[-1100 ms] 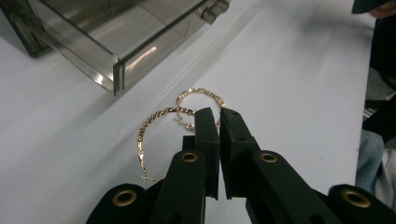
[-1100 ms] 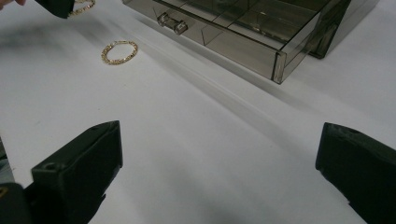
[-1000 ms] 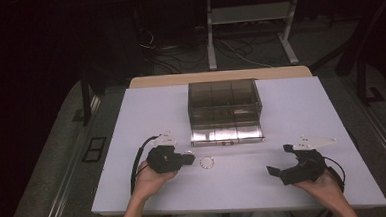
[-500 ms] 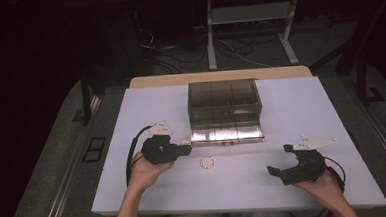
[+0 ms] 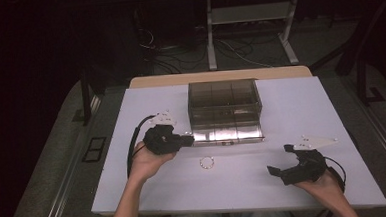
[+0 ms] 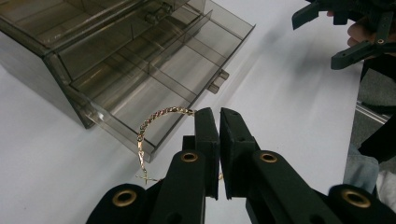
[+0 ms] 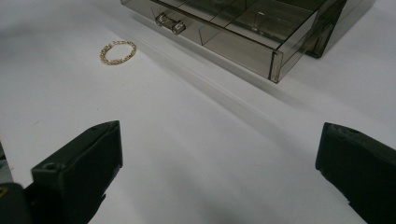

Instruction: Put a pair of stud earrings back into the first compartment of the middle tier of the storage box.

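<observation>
Carrying a gold chain clamped in my left gripper toward the open drawer near the table's far edge; next, position over a compartment and release. Right gripper idles, jaws apart.

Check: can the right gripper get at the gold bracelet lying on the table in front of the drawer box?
Probably yes. The right gripper is open and holds nothing, and the bracelet on the table lies on bare white table ahead of it. The open drawer sits off to the side of that path.

thin twisted metal chain: gold
clear plastic drawer box: smoky brown
flat table top: white
left gripper: black
</observation>
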Available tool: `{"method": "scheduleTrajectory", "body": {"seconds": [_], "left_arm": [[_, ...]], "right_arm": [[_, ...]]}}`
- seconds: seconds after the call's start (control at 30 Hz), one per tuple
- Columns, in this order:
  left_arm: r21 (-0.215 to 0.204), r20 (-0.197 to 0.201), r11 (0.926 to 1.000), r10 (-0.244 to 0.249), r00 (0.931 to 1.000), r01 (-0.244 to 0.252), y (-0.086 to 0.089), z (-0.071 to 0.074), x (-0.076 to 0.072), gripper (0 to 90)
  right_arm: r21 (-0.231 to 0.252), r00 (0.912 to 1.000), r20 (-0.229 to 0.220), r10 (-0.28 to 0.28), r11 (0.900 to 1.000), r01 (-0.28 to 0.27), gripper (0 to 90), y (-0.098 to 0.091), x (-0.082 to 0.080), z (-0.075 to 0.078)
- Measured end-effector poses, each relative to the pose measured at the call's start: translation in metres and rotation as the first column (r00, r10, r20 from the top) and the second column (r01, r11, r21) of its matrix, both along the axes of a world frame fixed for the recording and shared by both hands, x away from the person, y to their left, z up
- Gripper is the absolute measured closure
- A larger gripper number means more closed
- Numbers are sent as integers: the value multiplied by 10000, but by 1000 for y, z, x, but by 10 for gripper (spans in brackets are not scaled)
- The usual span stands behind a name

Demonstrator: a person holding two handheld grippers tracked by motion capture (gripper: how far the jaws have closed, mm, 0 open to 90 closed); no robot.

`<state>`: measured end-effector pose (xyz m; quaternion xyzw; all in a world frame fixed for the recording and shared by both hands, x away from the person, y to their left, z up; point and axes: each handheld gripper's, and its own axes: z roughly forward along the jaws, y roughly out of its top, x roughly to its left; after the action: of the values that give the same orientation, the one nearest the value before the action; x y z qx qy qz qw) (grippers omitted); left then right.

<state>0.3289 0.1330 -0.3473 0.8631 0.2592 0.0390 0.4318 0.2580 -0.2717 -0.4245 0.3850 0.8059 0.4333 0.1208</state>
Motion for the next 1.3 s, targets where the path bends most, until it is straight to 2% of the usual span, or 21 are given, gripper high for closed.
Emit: {"method": "scheduleTrajectory", "body": {"seconds": [0.53, 0.73, 0.9, 1.1, 1.3], "left_arm": [[330, 282, 9984, -464, 9985, 455, -21, 16, 9, 857], [263, 399, 9985, -488, 9980, 478, -29, 20, 12, 857], [160, 445, 9991, -408, 9982, 401, -32, 18, 16, 857], [327, 425, 9988, -372, 9984, 358, -37, 11, 23, 857], [270, 398, 9992, -295, 9988, 285, -40, 5, 28, 857]], "right_arm": [[71, 10000, -33, -77, 9999, 78, 0, -2, -1, 1], [113, 9999, -5, -119, 9999, 119, 0, -2, -1, 1], [71, 10000, 23, -86, 9999, 86, 0, -3, 0, 1], [49, 10000, -18, -66, 10000, 66, 0, -3, 0, 1], [26, 10000, -24, -52, 10000, 52, 0, -2, 0, 0]]}}
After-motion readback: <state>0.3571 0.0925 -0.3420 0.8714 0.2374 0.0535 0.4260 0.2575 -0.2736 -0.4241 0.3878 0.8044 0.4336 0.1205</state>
